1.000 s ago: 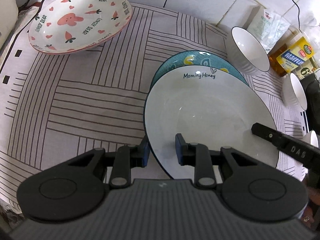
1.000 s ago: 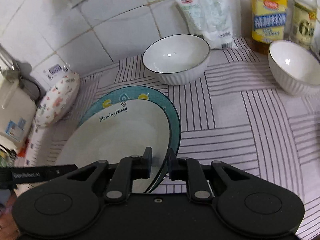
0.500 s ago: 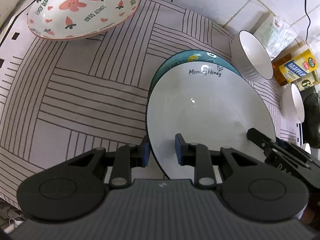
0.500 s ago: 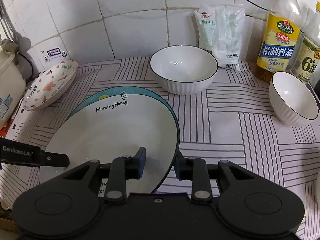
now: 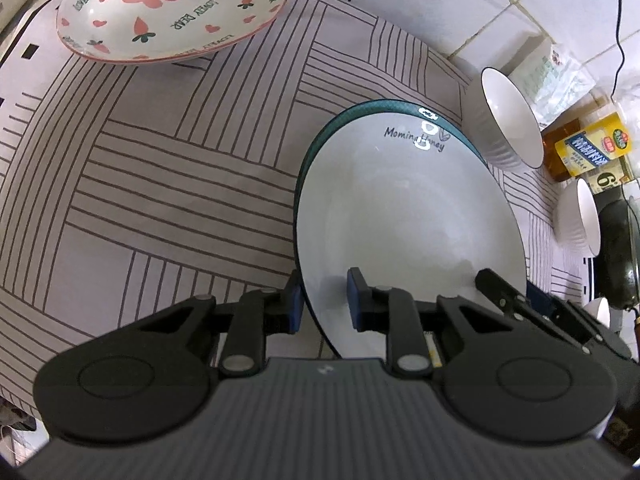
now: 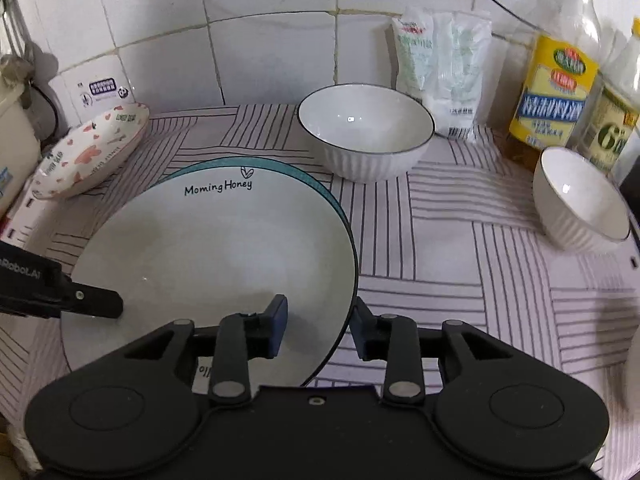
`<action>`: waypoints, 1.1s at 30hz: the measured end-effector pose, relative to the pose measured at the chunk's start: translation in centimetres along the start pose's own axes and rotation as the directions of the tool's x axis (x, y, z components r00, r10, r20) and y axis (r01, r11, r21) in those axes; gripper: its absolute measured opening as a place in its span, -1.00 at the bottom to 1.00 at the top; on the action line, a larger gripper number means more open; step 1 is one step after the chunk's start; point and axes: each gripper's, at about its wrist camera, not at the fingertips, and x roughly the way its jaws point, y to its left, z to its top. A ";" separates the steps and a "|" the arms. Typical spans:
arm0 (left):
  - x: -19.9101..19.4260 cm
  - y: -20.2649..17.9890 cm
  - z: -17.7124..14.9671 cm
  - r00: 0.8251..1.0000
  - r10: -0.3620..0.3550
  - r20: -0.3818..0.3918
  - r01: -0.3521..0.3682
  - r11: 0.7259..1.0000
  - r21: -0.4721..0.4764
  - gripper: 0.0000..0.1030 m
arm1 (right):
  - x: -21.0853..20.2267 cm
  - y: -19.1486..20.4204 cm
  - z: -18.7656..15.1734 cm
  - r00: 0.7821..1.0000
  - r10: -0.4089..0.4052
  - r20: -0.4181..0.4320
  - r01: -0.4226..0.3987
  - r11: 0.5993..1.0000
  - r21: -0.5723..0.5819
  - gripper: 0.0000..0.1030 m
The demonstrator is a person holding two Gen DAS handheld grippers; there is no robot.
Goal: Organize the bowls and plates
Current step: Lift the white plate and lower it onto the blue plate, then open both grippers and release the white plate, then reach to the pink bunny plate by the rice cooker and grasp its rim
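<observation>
White plate (image 6: 208,264) stacked on teal plate (image 6: 308,178), nearly concentric, only a thin teal crescent showing at far and right rims. Stack near middle of striped mat (image 6: 460,240).

Left gripper (image 5: 322,300) at near-left rim of white plate: fingers spread, one pad (image 5: 294,306) outside rim, other pad (image 5: 356,300) over plate interior. Straddling rim, visible gap both sides, not clamped.

Right gripper (image 6: 320,328) same on near-right rim: inner pad (image 6: 278,320) over white surface, outer pad (image 6: 362,330) off the edge above mat. Spread, nothing pinched.

Key relation: rim passes between each pair of pads, grippers on opposite sides of plate, both equally near. Round plate, so no long axis; contact with plate face cannot be told.

Likely step: release after stacking, so next move probably straight back away from rim, both sides. Risk: a pad catching the edge and dragging top plate off centre.

Remaining: pink rabbit plate (image 5: 168,8) far left, tilted, well apart from stack. Big bowl (image 6: 366,130) just beyond stack, small bowl (image 6: 580,196) far right, both unstacked. Right gripper nearer the bowls, left nearer pink plate.
</observation>
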 end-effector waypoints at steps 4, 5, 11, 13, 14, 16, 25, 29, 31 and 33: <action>-0.2 -0.4 0.0 1.000 0.017 -0.014 -0.016 0.999 0.035 -0.60 | 0.1 0.6 0.1 0.999 -0.037 0.011 0.037 0.998 -0.041 -0.18; -0.3 -0.4 0.0 1.000 0.017 -0.019 -0.017 0.999 0.037 -0.60 | 0.0 0.7 0.2 0.999 -0.044 0.002 0.044 0.998 -0.050 -0.19; -2.7 -1.4 0.0 0.999 0.046 0.001 -0.046 0.992 0.115 -0.59 | -2.3 1.9 0.5 0.997 -0.080 -0.019 0.077 0.990 -0.117 -0.20; -3.5 -1.5 0.1 0.998 0.056 0.004 -0.056 0.990 0.131 -0.59 | -3.3 2.0 0.5 0.998 -0.055 -0.015 0.053 0.993 -0.106 -0.20; -3.9 -1.6 0.1 0.998 0.066 0.004 -0.066 0.988 0.143 -0.59 | -3.9 2.1 0.5 0.999 -0.036 -0.016 0.034 0.995 -0.093 -0.20; -4.7 -1.6 0.1 0.997 0.074 0.003 -0.074 0.985 0.159 -0.59 | -5.0 2.2 0.6 1.000 0.008 -0.015 -0.009 0.998 -0.062 -0.20; -9.0 -0.1 0.0 0.997 0.058 0.045 -0.066 0.980 0.187 -0.53 | -9.7 3.2 2.5 0.981 0.187 0.050 -0.188 0.982 0.020 -0.20; -10.7 0.9 0.0 0.995 0.073 0.074 -0.086 0.978 0.191 -0.51 | -11.0 4.4 3.3 0.971 0.225 0.082 -0.226 0.974 0.000 -0.19; -11.4 1.5 0.1 0.993 0.079 0.084 -0.093 0.977 0.191 -0.48 | -11.3 4.9 3.8 0.965 0.243 0.097 -0.242 0.970 -0.018 -0.17; -12.0 2.2 0.3 0.992 0.085 0.098 -0.102 0.977 0.187 -0.35 | -11.7 5.6 4.2 0.955 0.271 0.122 -0.268 0.963 -0.038 -0.04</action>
